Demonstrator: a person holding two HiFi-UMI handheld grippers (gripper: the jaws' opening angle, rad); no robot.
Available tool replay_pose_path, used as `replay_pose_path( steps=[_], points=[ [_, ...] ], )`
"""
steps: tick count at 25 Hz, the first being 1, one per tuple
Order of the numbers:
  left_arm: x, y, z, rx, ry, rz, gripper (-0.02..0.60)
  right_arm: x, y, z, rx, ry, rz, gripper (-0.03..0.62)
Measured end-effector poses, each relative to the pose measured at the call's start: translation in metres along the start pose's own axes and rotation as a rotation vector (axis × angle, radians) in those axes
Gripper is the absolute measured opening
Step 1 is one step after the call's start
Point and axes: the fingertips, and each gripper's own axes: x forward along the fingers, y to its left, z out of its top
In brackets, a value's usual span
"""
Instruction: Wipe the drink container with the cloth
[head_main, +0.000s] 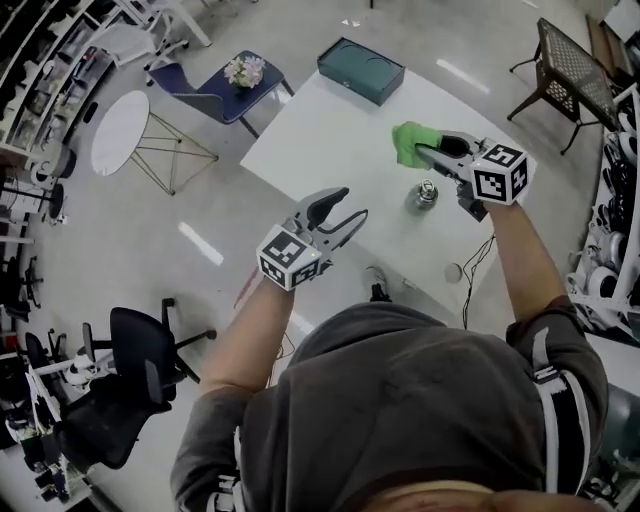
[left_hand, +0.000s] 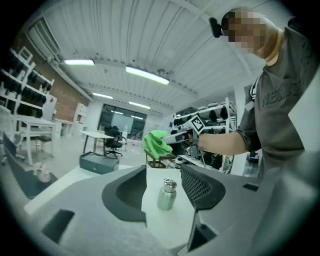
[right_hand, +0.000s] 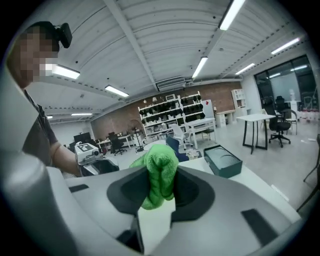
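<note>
The left gripper (head_main: 352, 203) hangs at the near edge of the table (head_main: 330, 130), jaws apart and empty; past it the small steel bottle (head_main: 427, 193) stands upright on the table, untouched; beyond, the right gripper (head_main: 425, 152) is clenched on the green cloth (head_main: 407, 141), held clear above the bottle; the cloth is in hand, but by my judgement the wiping is not yet begun.
</note>
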Motion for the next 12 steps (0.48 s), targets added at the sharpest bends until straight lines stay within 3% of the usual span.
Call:
replay_pose_path(
  steps=[5,12],
  points=[
    [-0.149,0.010,0.005,-0.030,-0.043,0.238,0.102,0.057,0.098,0.029,-0.032,-0.010,0.096,0.104],
    [-0.336,-0.003,-0.001,-0.065,-0.148,0.589,0.032,0.163,0.239,0.045,-0.123,0.017,0.333,0.104]
  ],
)
